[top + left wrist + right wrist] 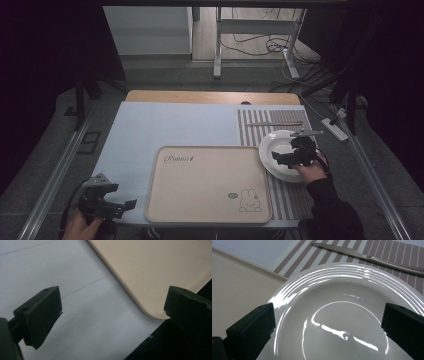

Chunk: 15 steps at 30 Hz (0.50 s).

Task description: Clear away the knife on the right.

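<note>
Right gripper (295, 154) over the white plate (276, 145), left gripper (107, 202) idle at the near left edge

From my seat I see the right fingers (249, 330) spread wide above the plate (342, 315) with nothing pinched — the plate sits on the striped placemat (260, 122), just right of the beige tray (207, 182) (the one with the rabbit print), its rim at or over the tray's right edge. A knife (367, 256) lies on the placemat (387, 250) beyond the plate, and a second utensil (306, 133) rests at the plate's far rim. My left fingers (40, 315) are also spread and empty, low over the pale blue surface (50, 270) beside the tray's near left corner (155, 272)
</note>
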Motion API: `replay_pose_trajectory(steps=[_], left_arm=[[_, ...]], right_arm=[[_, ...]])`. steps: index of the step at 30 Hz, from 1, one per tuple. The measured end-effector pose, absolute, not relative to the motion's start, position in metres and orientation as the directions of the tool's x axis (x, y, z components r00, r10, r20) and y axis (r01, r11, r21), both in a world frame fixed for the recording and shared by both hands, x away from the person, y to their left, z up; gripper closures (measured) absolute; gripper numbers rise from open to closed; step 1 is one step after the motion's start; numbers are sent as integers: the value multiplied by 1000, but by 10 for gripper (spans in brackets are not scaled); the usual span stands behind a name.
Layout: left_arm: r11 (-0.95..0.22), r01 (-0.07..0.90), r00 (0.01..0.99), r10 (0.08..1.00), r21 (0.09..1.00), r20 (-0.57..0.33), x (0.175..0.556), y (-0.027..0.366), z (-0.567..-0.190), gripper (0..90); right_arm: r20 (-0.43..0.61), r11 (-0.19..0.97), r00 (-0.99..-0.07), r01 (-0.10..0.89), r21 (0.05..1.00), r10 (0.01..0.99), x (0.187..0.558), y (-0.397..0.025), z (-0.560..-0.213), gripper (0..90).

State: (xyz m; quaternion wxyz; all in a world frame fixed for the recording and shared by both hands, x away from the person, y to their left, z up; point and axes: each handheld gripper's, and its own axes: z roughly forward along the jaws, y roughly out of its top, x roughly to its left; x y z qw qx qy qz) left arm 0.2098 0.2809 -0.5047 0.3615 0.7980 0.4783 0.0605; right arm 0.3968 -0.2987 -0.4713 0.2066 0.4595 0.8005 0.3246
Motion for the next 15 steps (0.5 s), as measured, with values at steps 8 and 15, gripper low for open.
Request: replay_pose_trajectory(steps=[8, 15], left_arm=[[-281, 719, 535, 808, 635, -249, 210, 281, -505, 26], [-281, 720, 534, 808, 635, -247, 210, 281, -505, 26]], right_arm=[[-38, 365, -476, 618, 696, 878, 425, -297, -475, 0], [-45, 362, -462, 626, 691, 886, 442, -299, -474, 0]])
